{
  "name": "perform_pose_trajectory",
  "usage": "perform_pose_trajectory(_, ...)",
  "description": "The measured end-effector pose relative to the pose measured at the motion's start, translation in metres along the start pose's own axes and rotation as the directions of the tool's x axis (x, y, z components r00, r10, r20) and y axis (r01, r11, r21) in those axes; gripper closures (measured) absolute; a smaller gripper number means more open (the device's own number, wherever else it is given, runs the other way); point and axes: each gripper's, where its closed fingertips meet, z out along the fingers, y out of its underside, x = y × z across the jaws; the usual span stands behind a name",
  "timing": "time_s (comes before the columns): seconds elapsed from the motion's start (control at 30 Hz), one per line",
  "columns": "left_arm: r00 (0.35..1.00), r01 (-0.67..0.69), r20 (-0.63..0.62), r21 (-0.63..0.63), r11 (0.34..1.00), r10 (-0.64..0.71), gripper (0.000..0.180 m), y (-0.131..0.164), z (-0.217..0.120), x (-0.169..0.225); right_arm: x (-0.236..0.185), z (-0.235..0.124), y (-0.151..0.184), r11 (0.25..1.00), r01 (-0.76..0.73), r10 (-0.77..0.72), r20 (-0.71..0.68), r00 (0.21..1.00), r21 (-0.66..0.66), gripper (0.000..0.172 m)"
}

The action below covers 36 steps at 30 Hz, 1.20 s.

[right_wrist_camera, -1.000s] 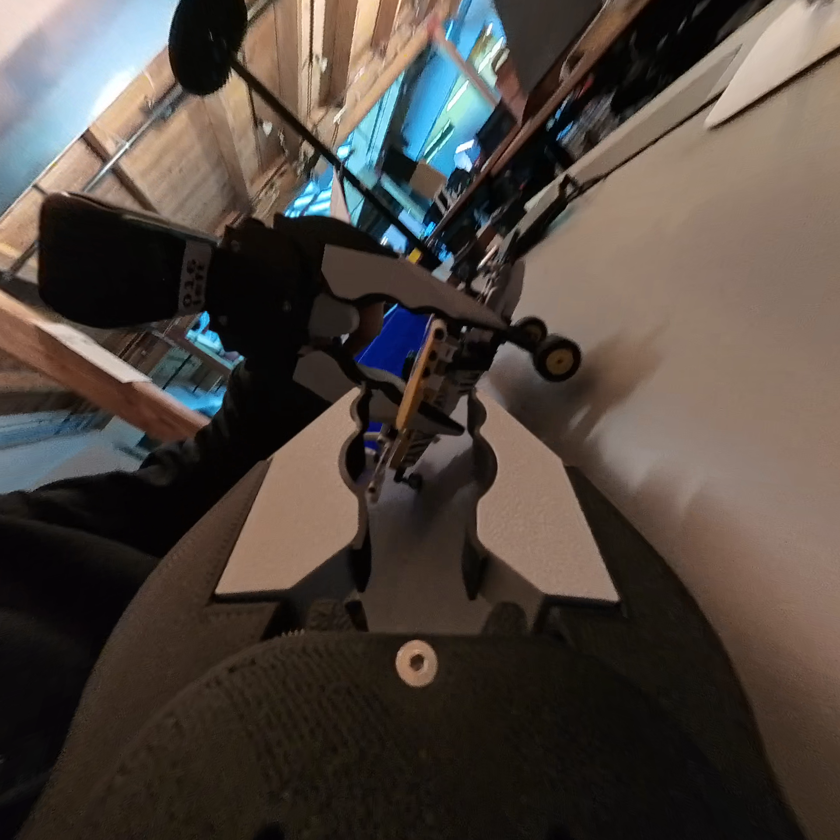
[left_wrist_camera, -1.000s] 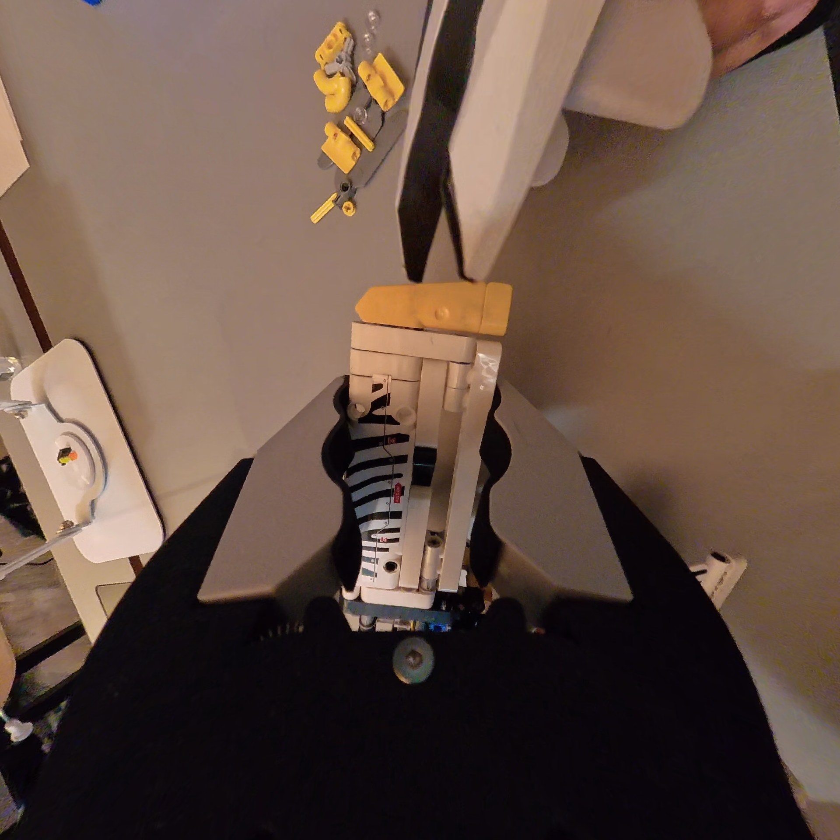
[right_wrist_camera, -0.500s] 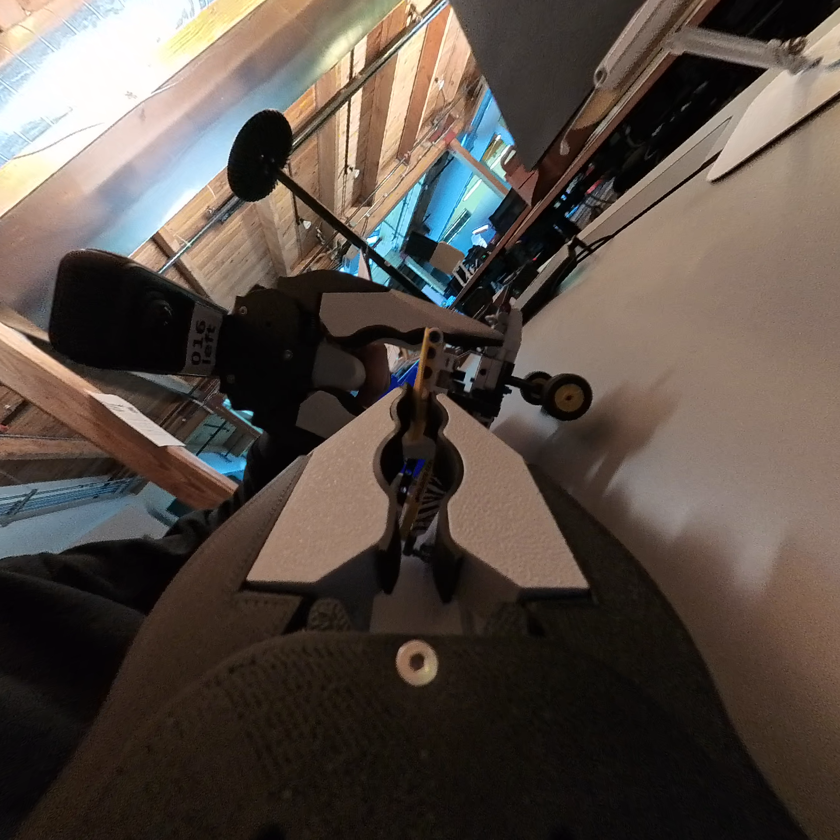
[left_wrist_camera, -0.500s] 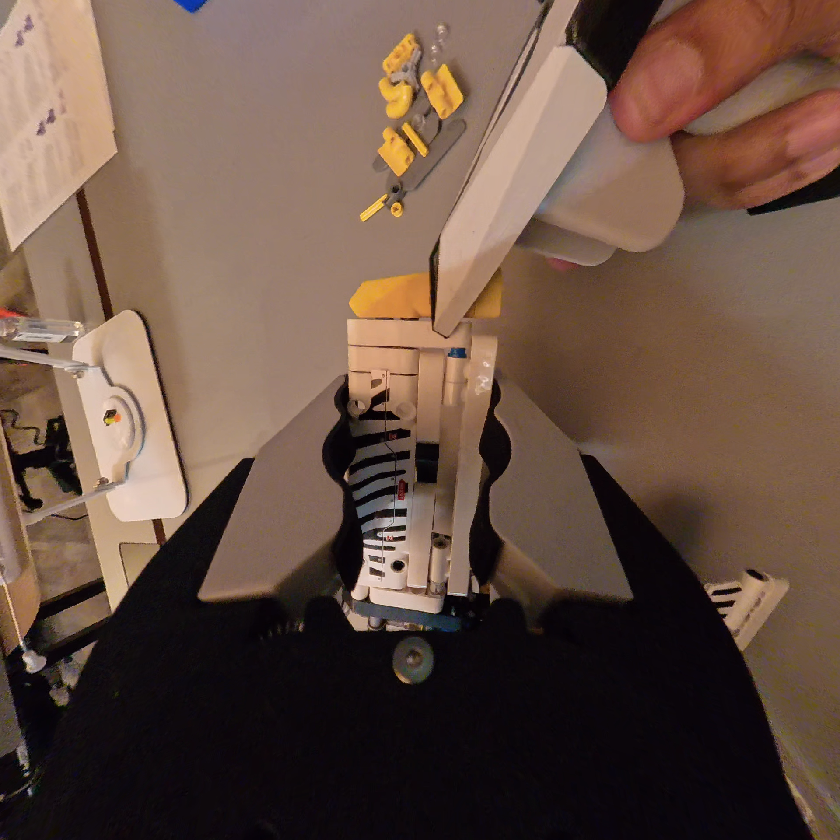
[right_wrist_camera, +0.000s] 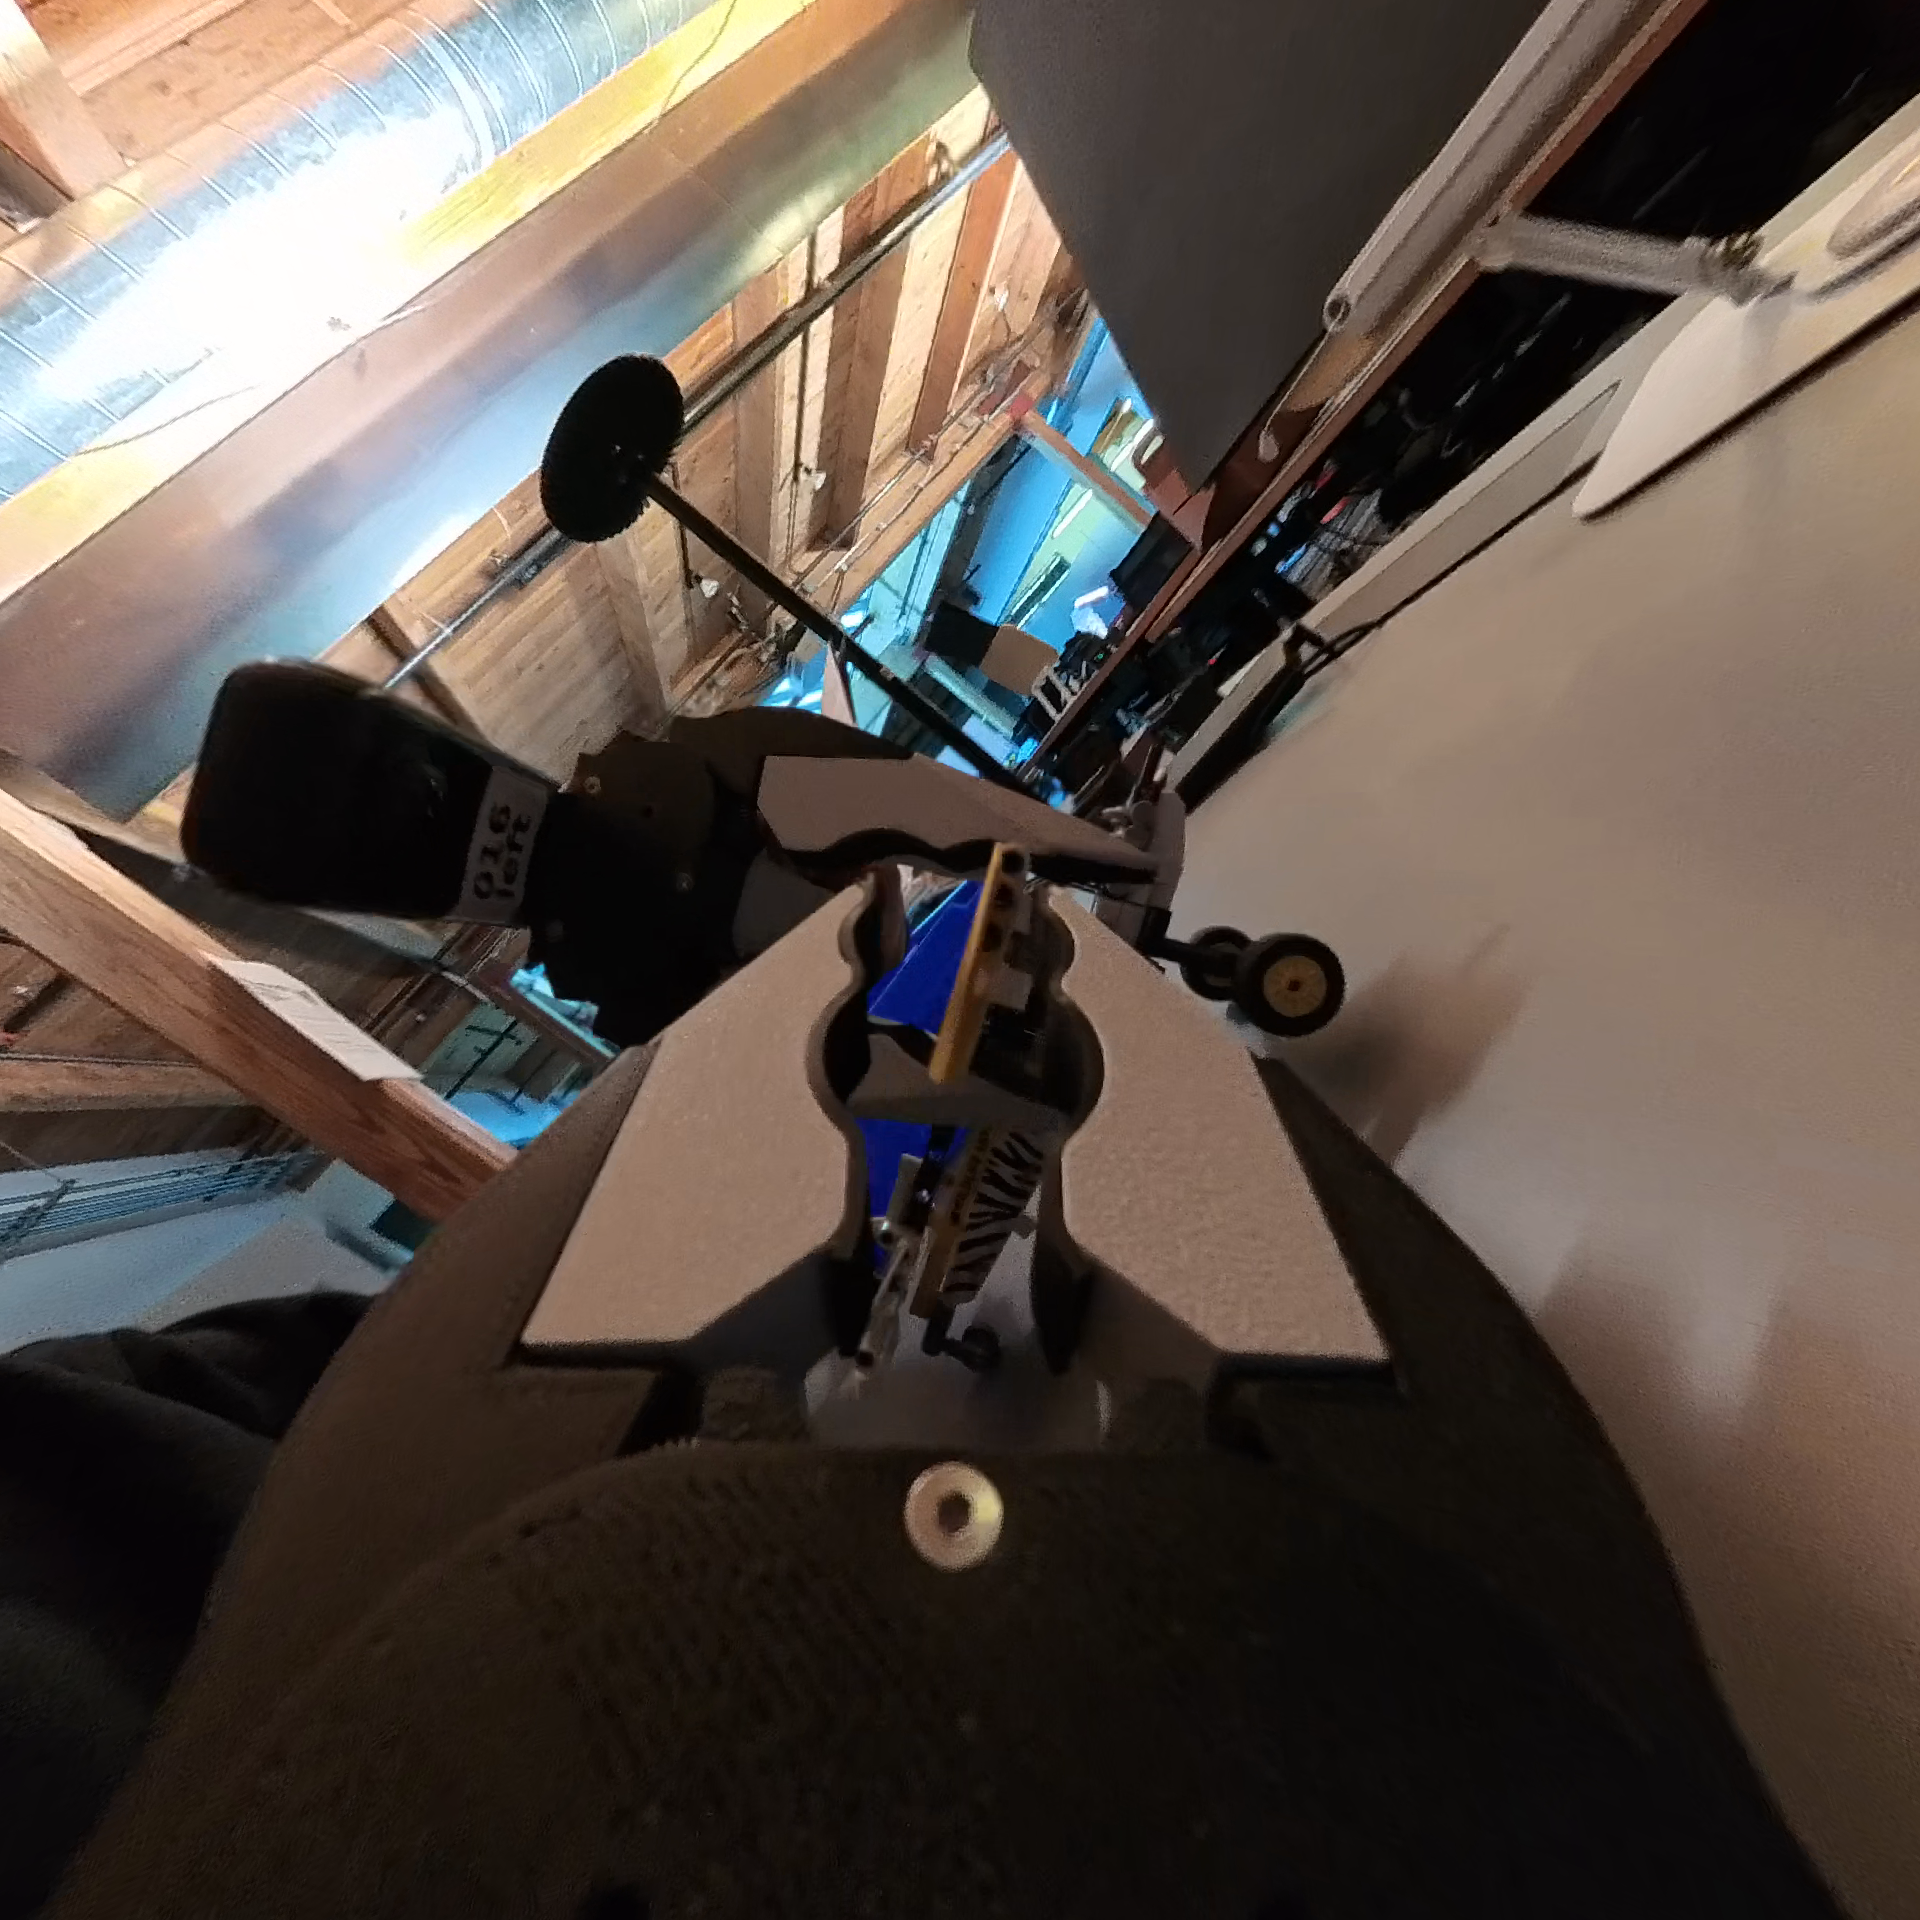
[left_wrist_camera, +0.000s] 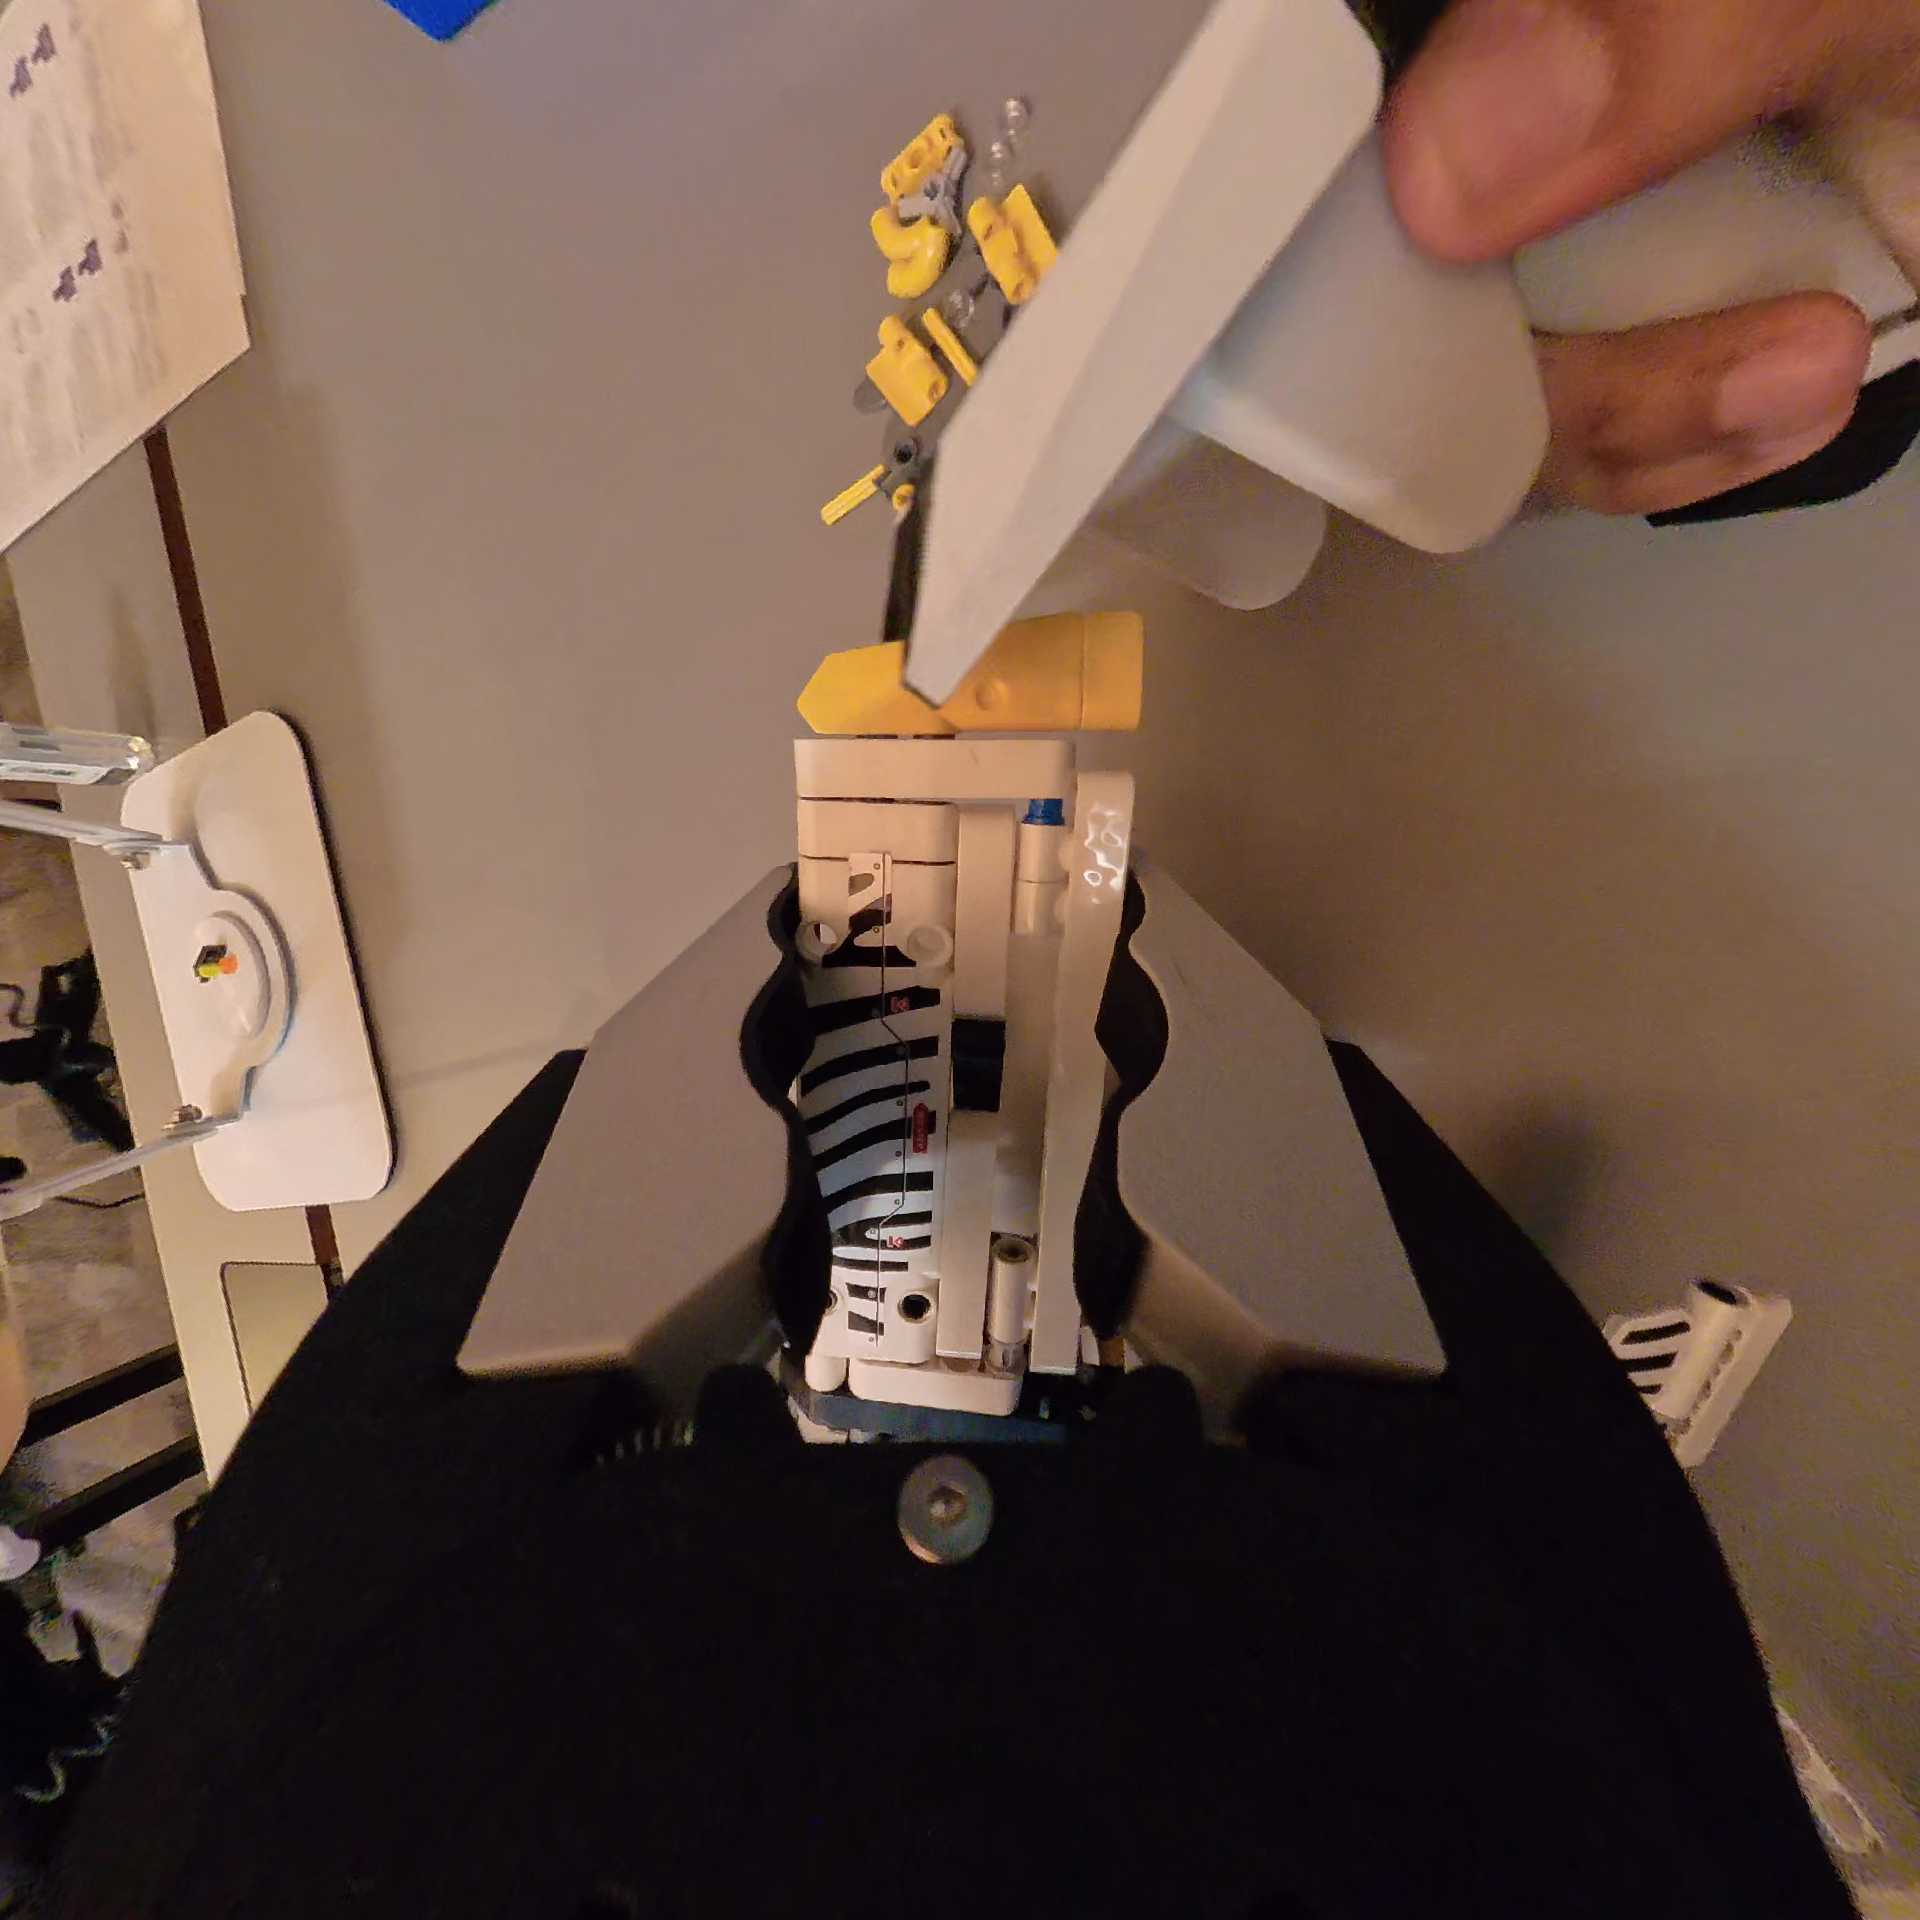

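My left gripper is shut on a white brick-built model with a zebra-striped panel; both pads press its sides. A yellow piece sits on the model's far end. My right gripper is open around that yellow piece. The left pad stands clear of it. In the left wrist view a right gripper finger reaches down onto the yellow piece, with a hand behind it. In the right wrist view the model's small yellow-hubbed wheels stick out over the grey table.
A pile of small yellow and grey parts lies on the table beyond the model. A loose white striped piece lies at the right. A paper sheet and a white stand base are at the left edge. Some 5 centimetres of space lies between my two pairs of fingers.
My right gripper came down onto the yellow piece, shut on it half a second ago, and has now opened around it. My left gripper has kept its hold on the model.
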Motion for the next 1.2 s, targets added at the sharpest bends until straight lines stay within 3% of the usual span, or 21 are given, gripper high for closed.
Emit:
perform_pose_trajectory(0.07, 1.000, -0.018, 0.001, -0.012, 1.000, 0.018, 0.127, -0.001, 0.003, 0.004, 0.005, 0.006, 0.006, 0.997, -0.023, 0.022, -0.015, 1.000, -0.067, 0.139)
perform_pose_trajectory(0.13, 0.999, -0.033, -0.004, -0.020, 0.999, 0.033, 0.127, -0.002, 0.007, 0.009, 0.010, 0.010, 0.012, 0.993, -0.052, 0.050, -0.018, 0.999, -0.105, 0.145)
perform_pose_trajectory(0.17, 0.999, -0.039, -0.003, -0.023, 0.999, 0.039, 0.127, -0.002, 0.008, 0.010, 0.014, 0.010, 0.012, 0.992, -0.076, 0.073, -0.028, 0.997, -0.102, 0.158)
perform_pose_trajectory(0.3, 0.999, -0.036, 0.002, -0.024, 0.999, 0.036, 0.127, -0.002, 0.009, 0.011, 0.017, 0.009, 0.011, 0.994, -0.075, 0.073, -0.030, 0.997, -0.077, 0.161)
perform_pose_trajectory(0.33, 0.999, -0.035, 0.009, -0.027, 0.999, 0.035, 0.126, -0.002, 0.010, 0.011, 0.017, 0.008, 0.008, 0.997, -0.057, 0.055, -0.036, 0.998, -0.057, 0.167)
perform_pose_trajectory(0.6, 0.999, -0.026, 0.036, -0.020, 0.999, 0.027, 0.126, -0.003, 0.013, 0.004, 0.020, 0.007, -0.002, 0.991, -0.118, 0.121, -0.048, 0.991, 0.067, 0.168)
perform_pose_trajectory(0.7, 0.994, 0.048, 0.101, -0.062, 0.997, -0.042, 0.126, 0.017, 0.005, -0.019, 0.036, -0.033, -0.045, 0.958, -0.073, 0.111, -0.124, 0.986, 0.278, 0.169)
perform_pose_trajectory(0.73, 0.992, 0.095, 0.083, -0.008, 0.995, -0.094, 0.128, 0.020, -0.002, -0.026, 0.038, -0.044, -0.052, 0.958, -0.041, 0.086, -0.148, 0.985, 0.284, 0.168)
perform_pose_trajectory(0.83, 0.989, 0.131, 0.069, 0.006, 0.991, -0.131, 0.128, 0.026, -0.009, -0.037, 0.016, -0.021, -0.029, 0.987, 0.040, -0.017, -0.151, 0.988, 0.155, 0.168)
perform_pose_trajectory(0.93, 0.991, 0.119, 0.062, -0.023, 0.993, -0.118, 0.127, 0.025, 0.000, -0.035, 0.005, 0.000, -0.020, 0.994, 0.041, -0.031, -0.104, 0.994, 0.097, 0.167)
perform_pose_trajectory(1.13, 0.986, 0.129, 0.113, -0.029, 0.991, -0.125, 0.125, 0.032, -0.003, -0.044, 0.016, -0.005, -0.011, 0.999, -0.047, 0.048, -0.075, 0.996, 0.017, 0.168)
perform_pose_trajectory(1.2, 0.987, 0.126, 0.109, -0.050, 0.991, -0.120, 0.117, 0.034, -0.003, -0.041, 0.018, -0.007, -0.005, 0.998, -0.061, 0.060, -0.069, 0.996, -0.012, 0.168)
